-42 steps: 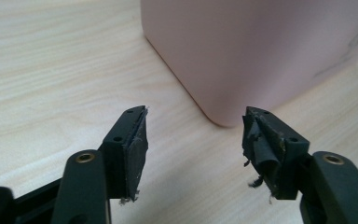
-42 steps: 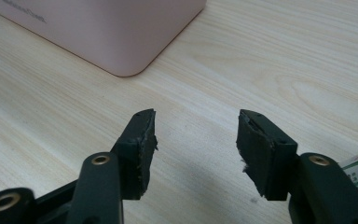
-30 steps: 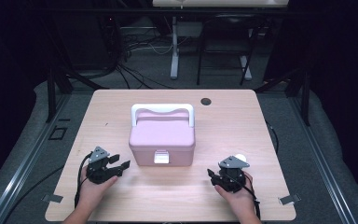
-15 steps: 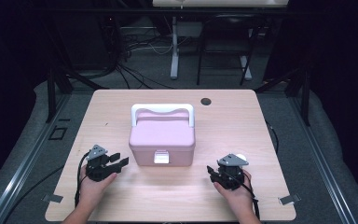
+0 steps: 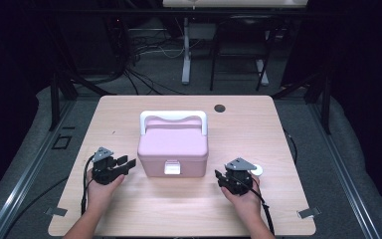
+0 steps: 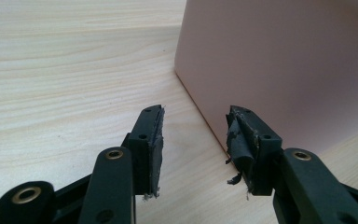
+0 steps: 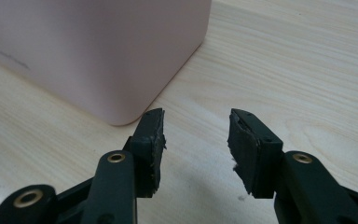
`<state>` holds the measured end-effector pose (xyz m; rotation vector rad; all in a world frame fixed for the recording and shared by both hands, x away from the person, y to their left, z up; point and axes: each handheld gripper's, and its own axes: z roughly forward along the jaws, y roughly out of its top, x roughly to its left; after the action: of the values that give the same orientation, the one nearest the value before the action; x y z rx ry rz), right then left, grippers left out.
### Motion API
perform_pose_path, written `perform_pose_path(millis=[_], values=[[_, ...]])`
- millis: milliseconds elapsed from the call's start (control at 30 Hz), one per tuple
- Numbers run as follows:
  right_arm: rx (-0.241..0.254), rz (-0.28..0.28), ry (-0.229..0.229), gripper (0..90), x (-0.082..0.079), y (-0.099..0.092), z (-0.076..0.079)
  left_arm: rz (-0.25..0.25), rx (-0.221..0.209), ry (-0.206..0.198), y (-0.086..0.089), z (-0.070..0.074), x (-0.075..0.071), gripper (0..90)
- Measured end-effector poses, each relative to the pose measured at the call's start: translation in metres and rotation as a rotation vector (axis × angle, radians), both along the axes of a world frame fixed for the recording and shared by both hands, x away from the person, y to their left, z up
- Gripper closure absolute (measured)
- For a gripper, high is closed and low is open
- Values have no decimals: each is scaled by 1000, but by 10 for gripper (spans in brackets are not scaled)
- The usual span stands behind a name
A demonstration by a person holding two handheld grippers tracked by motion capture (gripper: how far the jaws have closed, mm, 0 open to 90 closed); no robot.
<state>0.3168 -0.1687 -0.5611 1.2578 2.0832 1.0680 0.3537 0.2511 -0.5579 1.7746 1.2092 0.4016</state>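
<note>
Jaws of the left gripper (image 5: pixel 126 163), just closing, gape empty by the box's left corner. Mid-surface (image 5: pixel 129 209), the box (image 5: pixel 173 146) runs crosswise, latch toward the person, handle upright behind. Right gripper (image 5: pixel 222 177) likewise narrows, empty; close views crop the box.

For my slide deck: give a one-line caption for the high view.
Two hand-held grippers, left and right, both open, flank a closed pink box on a wooden table.
</note>
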Motion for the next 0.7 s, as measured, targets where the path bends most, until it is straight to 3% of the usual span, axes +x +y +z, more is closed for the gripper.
perform_pose_path(millis=[133, 267, 500, 600, 700], values=[[8, -20, 15, 554, 7, 1, -3, 10, -18, 28, 3, -1, 5, 600], [30, -30, 18, 570, 13, 1, -6, 11, -21, 25, 2, 0, 10, 618], [26, -33, 8, 611, 20, 7, -4, 4, -18, 32, -4, -2, 17, 667], [23, -22, 5, 622, 23, 12, -2, 3, -57, 43, -5, -2, 19, 694], [52, -18, 3, 628, 25, 14, -2, 2, -70, 50, -5, -2, 19, 720]])
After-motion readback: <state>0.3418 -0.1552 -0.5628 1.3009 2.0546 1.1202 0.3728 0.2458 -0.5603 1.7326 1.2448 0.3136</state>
